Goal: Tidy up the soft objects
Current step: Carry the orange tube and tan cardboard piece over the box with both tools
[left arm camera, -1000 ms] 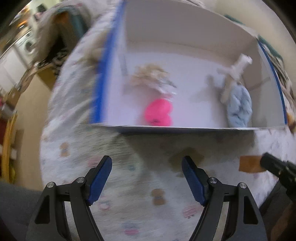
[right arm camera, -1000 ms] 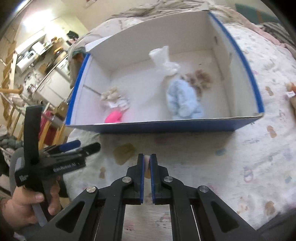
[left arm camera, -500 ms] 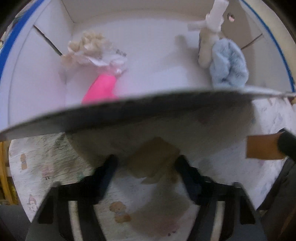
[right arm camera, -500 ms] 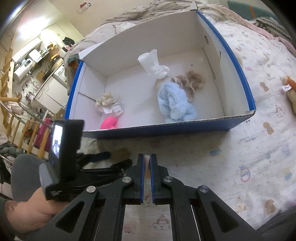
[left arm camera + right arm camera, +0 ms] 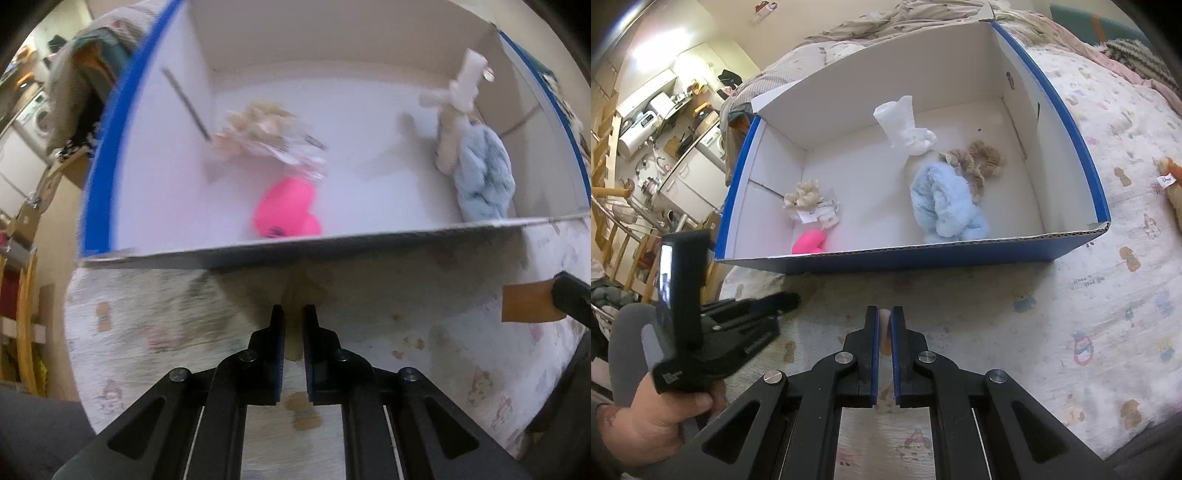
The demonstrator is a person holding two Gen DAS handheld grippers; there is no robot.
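Observation:
An open cardboard box point(image 5: 923, 258), blue outside and white inside, lies on the bed. In it are a pink heart plush point(image 5: 286, 212), a cream scrunchie with tags point(image 5: 255, 125), a light blue fluffy piece point(image 5: 942, 199), a white sock point(image 5: 905, 127) and a brown scrunchie point(image 5: 979, 162). In front of the near wall point(image 5: 369, 238), my left gripper point(image 5: 293, 310) has its jaws closing tight on a beige soft piece point(image 5: 294, 343), which shows between the pads. My right gripper point(image 5: 884, 310) is shut on an orange-brown soft piece point(image 5: 526, 303) to the right of it.
The printed bed cover point(image 5: 1108, 314) spreads around the box. An orange stuffed toy point(image 5: 1171, 177) lies at the right edge and a crumpled blanket point(image 5: 886, 22) behind the box. The bed's edge drops to the floor on the left, with a kitchen beyond.
My left gripper came down on the beige piece in front of the box and went from wide open to shut on it. The right gripper kept still.

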